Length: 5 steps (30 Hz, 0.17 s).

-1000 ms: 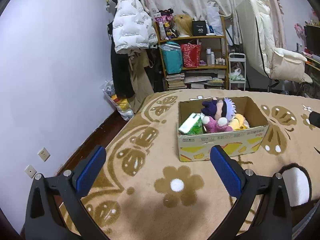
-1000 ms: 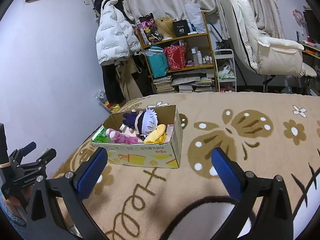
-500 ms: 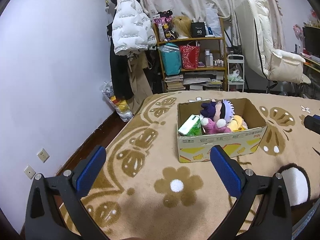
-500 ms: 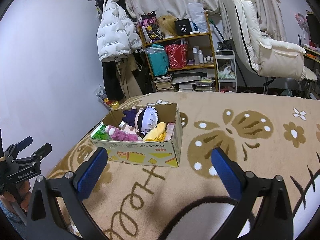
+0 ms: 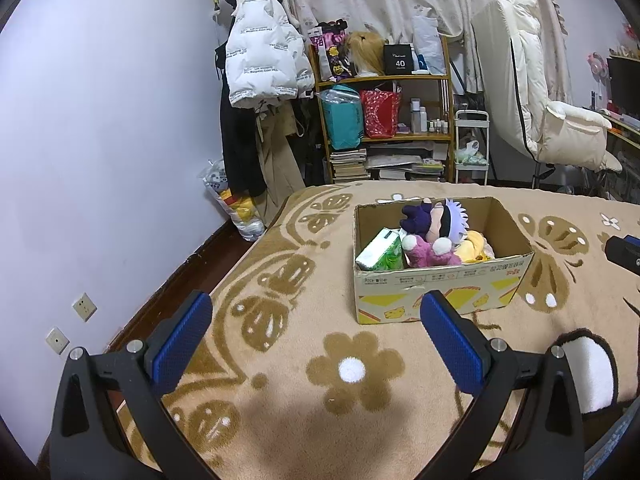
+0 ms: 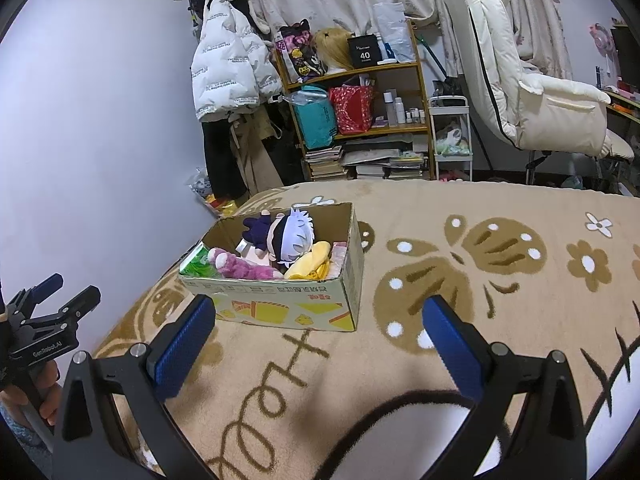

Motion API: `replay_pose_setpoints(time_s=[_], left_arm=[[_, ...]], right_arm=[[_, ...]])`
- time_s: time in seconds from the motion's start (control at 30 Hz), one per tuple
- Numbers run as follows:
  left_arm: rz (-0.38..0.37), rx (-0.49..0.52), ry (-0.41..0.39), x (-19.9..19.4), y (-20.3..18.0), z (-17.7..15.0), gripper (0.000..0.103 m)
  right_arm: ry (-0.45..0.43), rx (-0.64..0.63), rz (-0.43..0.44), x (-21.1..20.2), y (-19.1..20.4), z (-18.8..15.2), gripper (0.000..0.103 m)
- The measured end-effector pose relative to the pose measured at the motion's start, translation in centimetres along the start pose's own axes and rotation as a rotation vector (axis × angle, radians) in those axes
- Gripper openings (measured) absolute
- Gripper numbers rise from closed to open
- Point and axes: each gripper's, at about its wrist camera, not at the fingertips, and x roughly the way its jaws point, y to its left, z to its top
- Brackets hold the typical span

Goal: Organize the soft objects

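While both grippers hover over the patterned blanket (image 5: 280, 360), neither carries anything. Left gripper (image 5: 316, 340): jaws spread wide, blue pads (image 5: 182, 342) apart, nothing between them, only blanket under the gap. Right gripper (image 6: 318, 342): same, jaws wide apart, empty.

Cardboard box (image 5: 440, 296) sits on the blanket ahead of both grippers, open top, yellow print on the near wall. From the left wrist view it is ahead and a bit right of the gap; from the right wrist view it is ahead and left, near the bed's left edge.

Contents, all inside the box:
- green tissue pack (image 5: 380, 250) at the left end, leaning on the left wall
- pink plush (image 5: 428, 250) lying just beside the tissue pack, white paw showing
- doll with white hair and dark purple outfit (image 6: 286, 234) on top, toward the back wall, resting on the pink plush
- yellow soft item (image 6: 314, 262) right of the doll, touching it
- something pale pink at the far right end, too hidden to identify

Right end of the box looks partly unfilled in the left wrist view.

Left gripper also shows at the left edge of the right wrist view, a hand (image 6: 46, 394) around its handle. A dark tip of the right gripper shows at the right edge of the left wrist view.

Background: shelf unit (image 5: 384, 120) with bags and books, white puffer jacket (image 5: 260, 64) hanging beside it, cream recliner chair (image 5: 552, 120) to the right.
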Motion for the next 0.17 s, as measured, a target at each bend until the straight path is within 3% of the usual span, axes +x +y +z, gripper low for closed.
replay_pose_setpoints(time_s=[0.17], left_arm=[[-0.003,-0.017,0.006,0.00,-0.14,-0.05,0.103]], right_arm=[[-0.004,-0.005,-0.002,-0.04,-0.19,0.04,0.103]])
